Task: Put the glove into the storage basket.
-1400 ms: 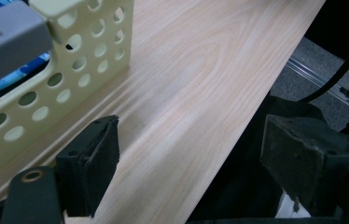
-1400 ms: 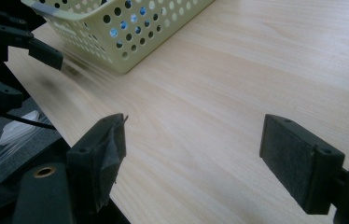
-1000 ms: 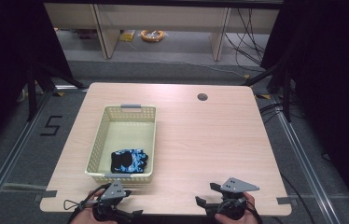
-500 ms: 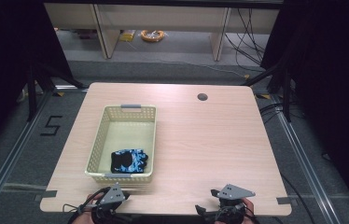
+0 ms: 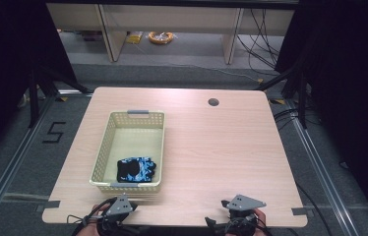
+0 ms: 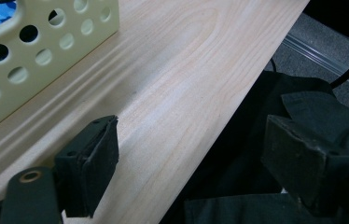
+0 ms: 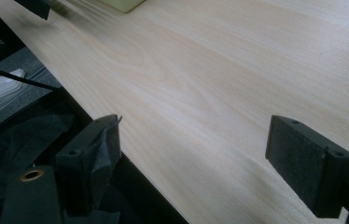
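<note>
A pale yellow perforated basket (image 5: 104,147) stands on the left half of the wooden table (image 5: 221,152). In its near end lies a black and blue patterned glove (image 5: 137,168). My left gripper (image 5: 118,206) hangs at the table's near edge, just in front of the basket, open and empty. In the left gripper view its jaws (image 6: 191,158) stand wide apart over the table edge, with the basket's corner (image 6: 32,51) at the upper left. My right gripper (image 5: 241,206) sits at the near edge further right, also open (image 7: 196,149) with nothing between its pads.
A round cable hole (image 5: 213,102) sits near the table's far edge. Dark cloth (image 6: 303,116) lies below the near edge. The floor (image 5: 172,69) beyond has shelving legs, cables and a yellow coil (image 5: 161,36). Bare wood stretches to the right of the basket.
Both grippers have drawn back a little toward the near edge of the table. The basket and glove have not moved.
</note>
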A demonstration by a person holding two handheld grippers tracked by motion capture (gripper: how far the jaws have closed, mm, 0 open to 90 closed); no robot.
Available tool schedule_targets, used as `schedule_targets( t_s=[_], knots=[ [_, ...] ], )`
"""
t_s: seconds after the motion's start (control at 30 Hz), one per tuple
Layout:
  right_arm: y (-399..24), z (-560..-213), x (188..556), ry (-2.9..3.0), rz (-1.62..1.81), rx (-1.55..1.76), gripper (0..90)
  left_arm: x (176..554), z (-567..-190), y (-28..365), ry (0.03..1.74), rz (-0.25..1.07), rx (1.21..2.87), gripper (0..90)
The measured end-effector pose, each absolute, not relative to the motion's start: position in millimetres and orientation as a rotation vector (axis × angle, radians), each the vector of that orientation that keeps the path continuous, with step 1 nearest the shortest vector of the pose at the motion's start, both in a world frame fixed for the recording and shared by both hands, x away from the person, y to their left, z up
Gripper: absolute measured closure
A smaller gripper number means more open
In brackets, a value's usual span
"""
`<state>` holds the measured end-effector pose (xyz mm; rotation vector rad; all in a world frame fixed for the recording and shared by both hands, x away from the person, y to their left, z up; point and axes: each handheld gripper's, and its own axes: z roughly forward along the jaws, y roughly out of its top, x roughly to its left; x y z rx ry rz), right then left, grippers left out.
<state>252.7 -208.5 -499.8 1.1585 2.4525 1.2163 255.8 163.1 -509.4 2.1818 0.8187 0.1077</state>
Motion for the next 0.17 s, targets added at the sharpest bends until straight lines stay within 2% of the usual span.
schedule_targets(
  t_s=[0.17],
  knots=[
    [-208.1,-500.4,253.2,2.455,1.214,1.154,18.8,258.8,-508.1,166.5,0.778,0.136,2.229,18.5]
  ],
)
